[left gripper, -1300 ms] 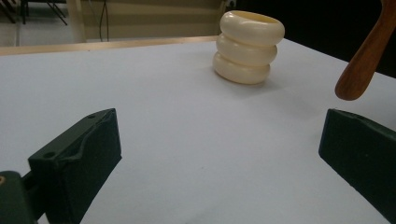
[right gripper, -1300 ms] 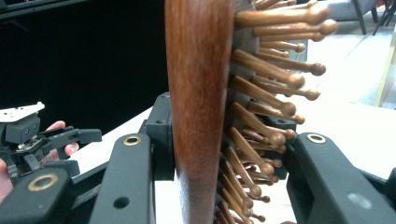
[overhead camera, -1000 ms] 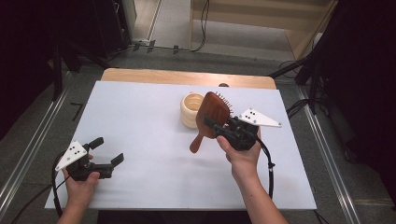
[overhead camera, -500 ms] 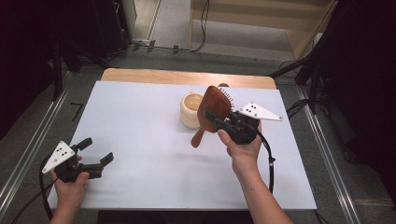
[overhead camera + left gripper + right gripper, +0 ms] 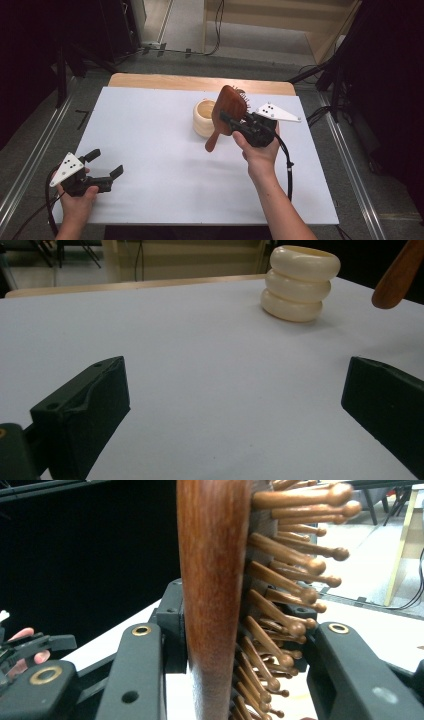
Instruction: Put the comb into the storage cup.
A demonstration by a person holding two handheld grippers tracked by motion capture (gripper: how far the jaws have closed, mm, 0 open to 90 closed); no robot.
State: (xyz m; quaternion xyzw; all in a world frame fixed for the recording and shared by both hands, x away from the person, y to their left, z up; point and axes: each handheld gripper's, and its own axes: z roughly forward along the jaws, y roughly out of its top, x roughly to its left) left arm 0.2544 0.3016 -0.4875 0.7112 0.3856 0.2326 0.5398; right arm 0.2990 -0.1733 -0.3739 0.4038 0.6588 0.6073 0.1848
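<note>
Jaws of the right gripper (image 5: 227, 120) squeeze the head of a brown wooden hairbrush (image 5: 227, 112). In the right gripper view, one black jaw presses the smooth back of the brush (image 5: 212, 580). The other jaw sits on the side with the wooden pins (image 5: 290, 560). The pins have little round tips and stick out to the right in that view.

The brush is up in the air, just beside a cream cup (image 5: 205, 117) made of three fat rings. From above, the brush head is right next to the cup, on the side nearer the right hand (image 5: 260, 152). The brush handle points down and toward the person, past the cup. I cannot tell if the brush touches the cup. In the left gripper view, the handle tip (image 5: 400, 277) hangs to the right of the cup (image 5: 300, 282) and does not touch it.

The jaws of the left gripper (image 5: 105, 165) are wide apart. Nothing is between them. In its own view, the two black jaws stand far from each other over the bare white table top (image 5: 200, 365). This gripper is far from the cup, near the front left corner of the table (image 5: 150, 125). The left hand (image 5: 77, 200) holds it there. A grey plate with three corners (image 5: 67, 167) sits on top of it.

The cup stands upright on the white table, toward the far edge.
</note>
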